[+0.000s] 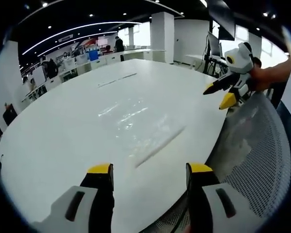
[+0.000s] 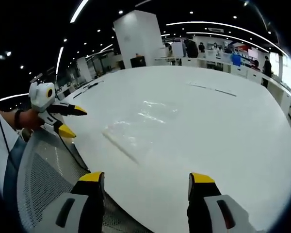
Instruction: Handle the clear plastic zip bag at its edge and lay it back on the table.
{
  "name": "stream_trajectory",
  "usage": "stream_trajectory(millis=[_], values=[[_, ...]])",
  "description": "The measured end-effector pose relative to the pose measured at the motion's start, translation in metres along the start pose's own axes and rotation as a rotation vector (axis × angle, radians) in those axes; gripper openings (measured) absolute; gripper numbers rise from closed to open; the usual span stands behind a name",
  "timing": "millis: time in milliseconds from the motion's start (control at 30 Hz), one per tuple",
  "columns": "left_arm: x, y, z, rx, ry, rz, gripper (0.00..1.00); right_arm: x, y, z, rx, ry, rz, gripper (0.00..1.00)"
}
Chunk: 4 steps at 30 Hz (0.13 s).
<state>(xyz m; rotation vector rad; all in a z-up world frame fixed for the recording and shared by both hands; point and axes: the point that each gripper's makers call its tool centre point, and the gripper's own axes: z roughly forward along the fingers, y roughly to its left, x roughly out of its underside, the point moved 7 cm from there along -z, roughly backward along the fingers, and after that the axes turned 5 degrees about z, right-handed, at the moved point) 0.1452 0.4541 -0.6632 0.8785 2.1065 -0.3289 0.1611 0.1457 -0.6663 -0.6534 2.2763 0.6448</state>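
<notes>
On the white bench [image 1: 63, 131] the clear zip bag [image 1: 136, 126] lies flat; both my grippers, left [image 1: 148, 170] and right [image 2: 146, 177], hold their fingers spread and empty, so next I judge I must reach its near edge.

Clear, glossy zip bag [image 1: 136, 124] on the white table [image 1: 63, 126]; beside the table, a grey mesh chair back [image 1: 254, 150]; yellow-tipped black jaws.

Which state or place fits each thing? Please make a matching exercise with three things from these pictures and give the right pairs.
Things:
1. zip bag
2. left gripper
3. mesh chair back

States or places:
A. jaws open, holding nothing
B. lying flat on the white table
C. standing at the table's edge

In the right gripper view, the right gripper is open too, and the bag lies ahead of it.

Pairs: 1-B, 2-A, 3-C
</notes>
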Motion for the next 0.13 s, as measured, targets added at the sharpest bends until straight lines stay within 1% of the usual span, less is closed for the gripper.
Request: stream_trajectory(millis=[133], values=[[0.0005,0.0007,0.0005,-0.005,-0.001,-0.007,0.58,0.0021,-0.0036,0.0017,0.007,-0.010,0.010,0.70]])
